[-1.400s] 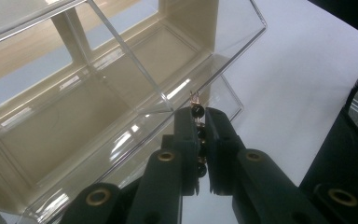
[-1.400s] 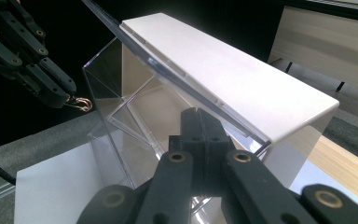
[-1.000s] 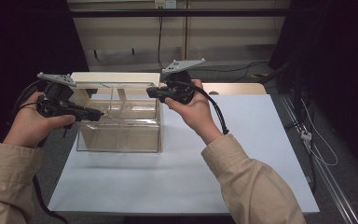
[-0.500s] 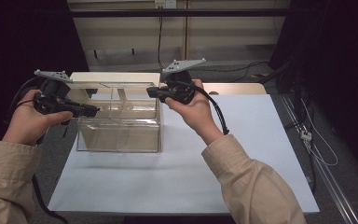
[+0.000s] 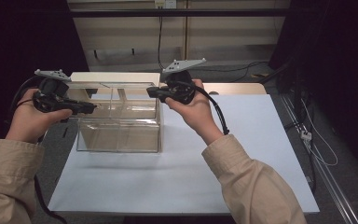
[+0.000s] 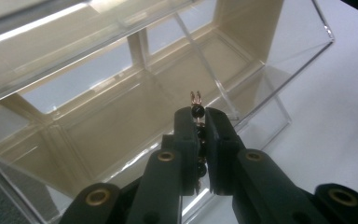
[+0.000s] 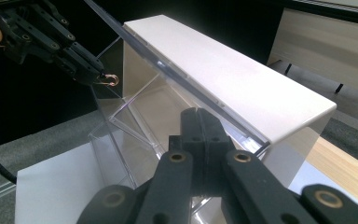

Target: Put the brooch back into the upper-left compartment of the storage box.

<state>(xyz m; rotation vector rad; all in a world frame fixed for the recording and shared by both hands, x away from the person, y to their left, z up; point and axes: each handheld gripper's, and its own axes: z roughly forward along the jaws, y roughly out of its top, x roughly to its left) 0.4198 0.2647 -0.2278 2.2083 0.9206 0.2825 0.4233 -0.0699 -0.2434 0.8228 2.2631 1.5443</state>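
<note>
A clear plastic box [image 5: 119, 123] with inner dividers and a cream back panel stands on the white sheet [image 5: 242, 158]. My left gripper [image 5: 92, 108] hovers over the box's left end, shut on a short string of black beads [image 6: 197, 111] with a copper clasp at its tip. The left gripper view looks down into the box [image 6: 121, 116] just past my left gripper [image 6: 199, 114]. My right gripper [image 5: 150, 92] is at the box's top right corner, shut with nothing in it. In the right gripper view, past my right gripper [image 7: 200, 116], the clasp [image 7: 111, 80] pokes out of the left gripper [image 7: 98, 77].
The cream panel [image 7: 223, 70] forms the box's far top edge. A wooden board [image 5: 242, 88] lies behind the white sheet. Cables [image 5: 317, 144] run along the floor at the right. Dark grey matting [image 5: 60, 140] borders the sheet on the left.
The left gripper has drifted slightly left and away with the beads still in it. The right gripper has stayed put.
</note>
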